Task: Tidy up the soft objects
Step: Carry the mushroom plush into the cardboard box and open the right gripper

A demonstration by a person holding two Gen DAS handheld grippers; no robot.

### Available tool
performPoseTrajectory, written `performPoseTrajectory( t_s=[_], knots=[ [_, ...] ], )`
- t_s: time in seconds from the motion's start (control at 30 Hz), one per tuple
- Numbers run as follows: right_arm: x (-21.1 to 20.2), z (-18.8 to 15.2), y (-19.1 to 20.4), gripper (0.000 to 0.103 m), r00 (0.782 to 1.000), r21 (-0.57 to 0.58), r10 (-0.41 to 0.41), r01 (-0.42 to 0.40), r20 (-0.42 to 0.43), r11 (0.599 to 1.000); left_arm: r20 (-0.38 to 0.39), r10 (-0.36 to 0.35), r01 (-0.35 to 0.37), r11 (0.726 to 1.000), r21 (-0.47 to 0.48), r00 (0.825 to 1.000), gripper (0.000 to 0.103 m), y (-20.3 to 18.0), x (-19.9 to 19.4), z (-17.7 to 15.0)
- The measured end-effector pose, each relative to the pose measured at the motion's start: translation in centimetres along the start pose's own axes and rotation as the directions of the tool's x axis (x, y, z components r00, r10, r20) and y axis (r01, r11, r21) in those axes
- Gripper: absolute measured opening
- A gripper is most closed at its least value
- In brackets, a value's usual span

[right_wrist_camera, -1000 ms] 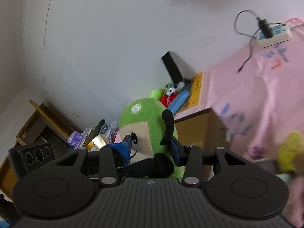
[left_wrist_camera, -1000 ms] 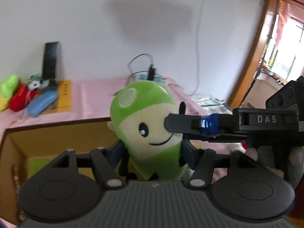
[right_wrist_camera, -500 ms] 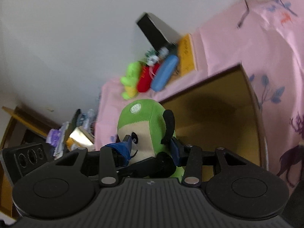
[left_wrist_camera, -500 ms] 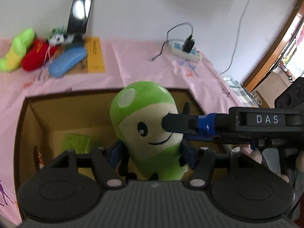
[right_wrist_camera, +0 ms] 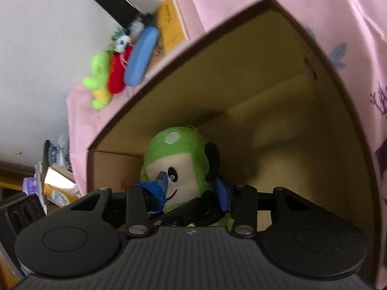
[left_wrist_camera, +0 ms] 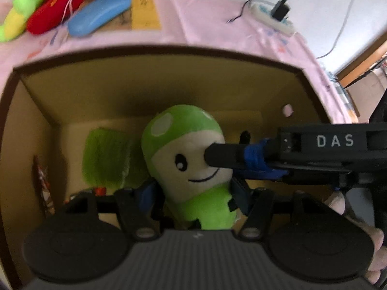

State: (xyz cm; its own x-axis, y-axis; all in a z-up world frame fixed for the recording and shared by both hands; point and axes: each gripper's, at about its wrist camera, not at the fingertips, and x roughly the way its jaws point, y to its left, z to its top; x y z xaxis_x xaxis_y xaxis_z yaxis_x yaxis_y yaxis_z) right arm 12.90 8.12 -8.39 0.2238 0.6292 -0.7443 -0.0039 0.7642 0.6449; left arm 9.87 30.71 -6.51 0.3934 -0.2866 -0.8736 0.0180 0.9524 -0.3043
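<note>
Green plush toy (left_wrist_camera: 191, 159), a rounded figure with a cream face, a stitched smile and black ears, hangs upright in the mouth of an open cardboard box (left_wrist_camera: 150, 82), its body just above the box floor. Both hand-held grippers grasp it. The left gripper (left_wrist_camera: 193, 193) clamps the toy's lower green body from either side, blue pads pressed into the fabric. The right gripper (right_wrist_camera: 191, 188) comes in from three o'clock in the left wrist view and pinches the head, one black finger across the cream face and the other behind the black ear. The finger on the face is wrapped in blue tape, and the gripper's body carries the letters DAS.

Inside the box, at nine o'clock from the toy, lies a green fuzzy cloth (left_wrist_camera: 106, 157), with a red patterned item that I cannot identify against the left wall. The box sits on a pink cloth (left_wrist_camera: 217, 21). Beyond its far rim, at eleven o'clock, lie a yellow-green plush (left_wrist_camera: 17, 12), a red plush (left_wrist_camera: 50, 12), a blue case (left_wrist_camera: 99, 14) and a yellow booklet (left_wrist_camera: 145, 7). At one o'clock a white power strip (left_wrist_camera: 273, 17) rests with a black plug in it.
</note>
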Motion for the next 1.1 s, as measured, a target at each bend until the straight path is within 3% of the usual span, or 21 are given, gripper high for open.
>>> performPoseTrajectory(
  t_s=[0.17, 0.47, 0.7, 1.1],
  knots=[
    [1.0, 0.2, -0.6, 0.027, 0.998, 0.07, 0.026, -0.022, -0.062, 0.997, 0.024, 0.056, -0.057, 0.998, 0.017, 0.998, 0.07, 0.4, -1.1, 0.1],
    [3.0, -0.3, 0.5, 0.028, 0.985, 0.029, 0.108, -0.105, -0.136, 0.994, 0.075, 0.191, -0.193, 0.981, 0.023, 0.979, 0.071, 2.1, -2.9, -0.4],
    [3.7, 0.1, 0.6, 0.029, 0.971, 0.025, 0.145, -0.143, -0.189, 0.989, 0.096, 0.185, -0.184, 0.983, -0.016, 0.978, 0.072, 3.1, -3.4, -1.4],
    [2.3, -0.1, 1.3, 0.03, 0.983, -0.009, 0.144, -0.146, -0.116, 0.989, 0.149, 0.219, -0.215, 0.976, -0.043, 0.964, 0.072, 1.9, -4.7, -2.0]
  ],
)
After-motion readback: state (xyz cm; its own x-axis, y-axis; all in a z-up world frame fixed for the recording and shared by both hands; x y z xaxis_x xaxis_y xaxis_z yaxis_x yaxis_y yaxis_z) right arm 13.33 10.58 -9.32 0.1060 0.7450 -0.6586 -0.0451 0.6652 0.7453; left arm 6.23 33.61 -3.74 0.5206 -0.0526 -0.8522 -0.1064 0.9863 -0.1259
